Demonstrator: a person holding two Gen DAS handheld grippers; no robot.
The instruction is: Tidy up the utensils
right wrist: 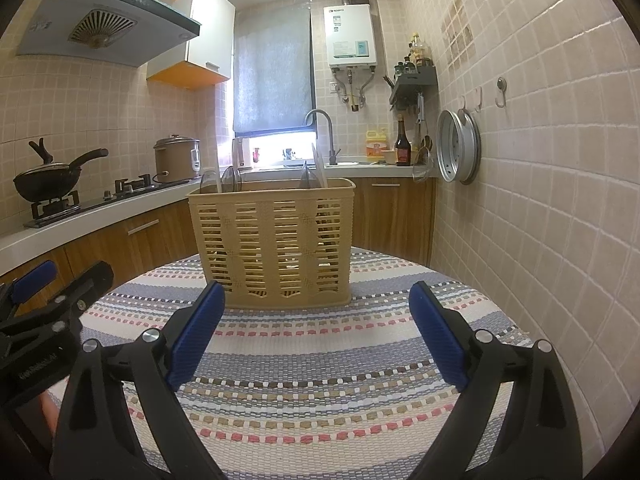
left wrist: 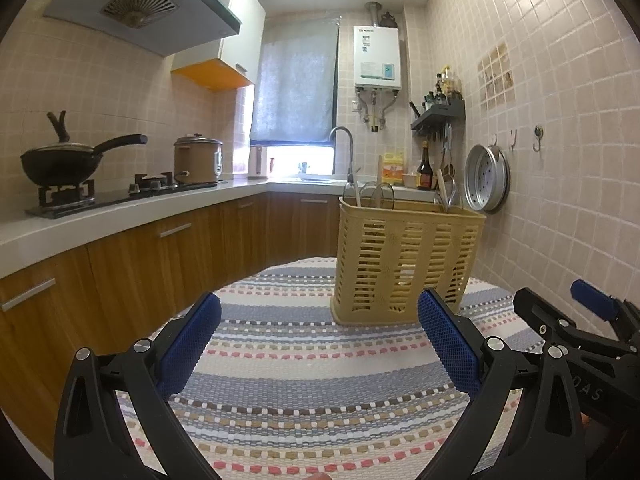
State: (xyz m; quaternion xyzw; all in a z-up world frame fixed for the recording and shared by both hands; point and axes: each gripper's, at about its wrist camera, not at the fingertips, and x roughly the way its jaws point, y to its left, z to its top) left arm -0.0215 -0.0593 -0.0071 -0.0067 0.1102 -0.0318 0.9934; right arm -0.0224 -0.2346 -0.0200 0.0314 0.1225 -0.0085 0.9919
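Note:
A beige slotted utensil basket [left wrist: 406,258] stands upright on a round table with a striped woven cloth [left wrist: 304,364]. Several utensils [left wrist: 376,194] stick up out of it: clear spoon bowls and pale chopsticks. In the right wrist view the basket [right wrist: 274,242] is straight ahead with the utensils [right wrist: 230,178] rising over its rim. My left gripper [left wrist: 320,308] is open and empty, just short of the basket. My right gripper [right wrist: 316,300] is open and empty, close in front of the basket. Each gripper shows at the edge of the other's view [left wrist: 576,312] [right wrist: 52,292].
The tiled wall [right wrist: 540,200] runs close along the table's right side, with a metal steamer tray [right wrist: 458,150] hanging on it. A counter [left wrist: 120,216] with a stove, wok [left wrist: 64,162] and rice cooker [left wrist: 198,158] lies left. The sink and faucet [right wrist: 324,132] are behind the basket.

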